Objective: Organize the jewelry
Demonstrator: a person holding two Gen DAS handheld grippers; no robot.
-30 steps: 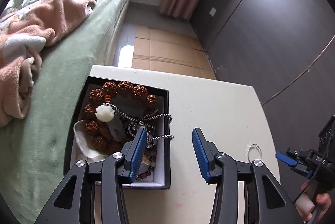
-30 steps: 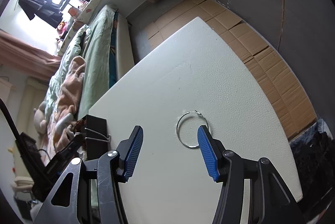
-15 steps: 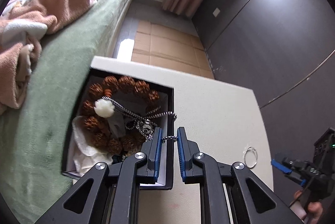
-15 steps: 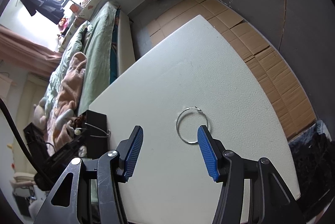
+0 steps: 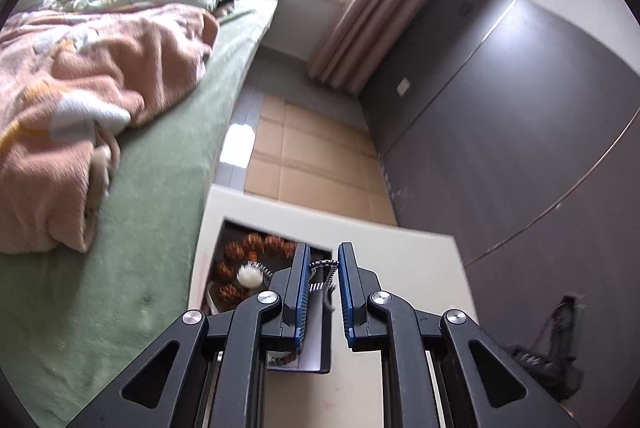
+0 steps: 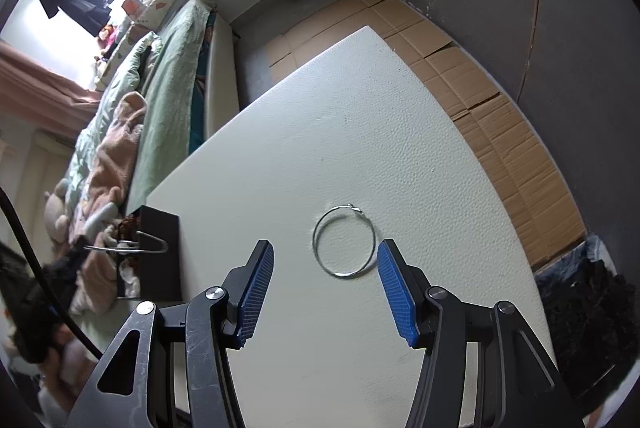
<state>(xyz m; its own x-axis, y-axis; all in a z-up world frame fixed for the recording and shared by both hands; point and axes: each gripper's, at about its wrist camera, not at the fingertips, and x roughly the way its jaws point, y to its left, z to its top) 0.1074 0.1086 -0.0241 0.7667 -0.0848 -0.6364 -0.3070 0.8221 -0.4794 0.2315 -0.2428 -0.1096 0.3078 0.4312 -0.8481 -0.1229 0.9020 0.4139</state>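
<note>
My left gripper [image 5: 324,252] is shut on a silver chain [image 5: 322,264], which hangs between its blue pads above the open black jewelry box [image 5: 316,356]. In the box lie a brown bead bracelet [image 5: 256,248] and a white flower bead [image 5: 250,276]. The right wrist view shows the chain [image 6: 132,248] stretched out over the box [image 6: 158,252]. My right gripper [image 6: 326,248] stands open just above a thin silver hoop [image 6: 344,242] lying flat on the white table [image 6: 360,108]; the hoop lies between the fingers, nearer the right one, untouched.
A bed with a green sheet [image 5: 140,228] and a pink blanket [image 5: 80,100] runs along the table's left side. Cardboard [image 5: 304,156] covers the floor beyond the table. A dark wall [image 5: 500,128] stands to the right. The box sits at the table's left edge.
The left jaws closed on the chain at the box and the gripper rose, drawing the chain up. The right gripper stayed open over the hoop.
</note>
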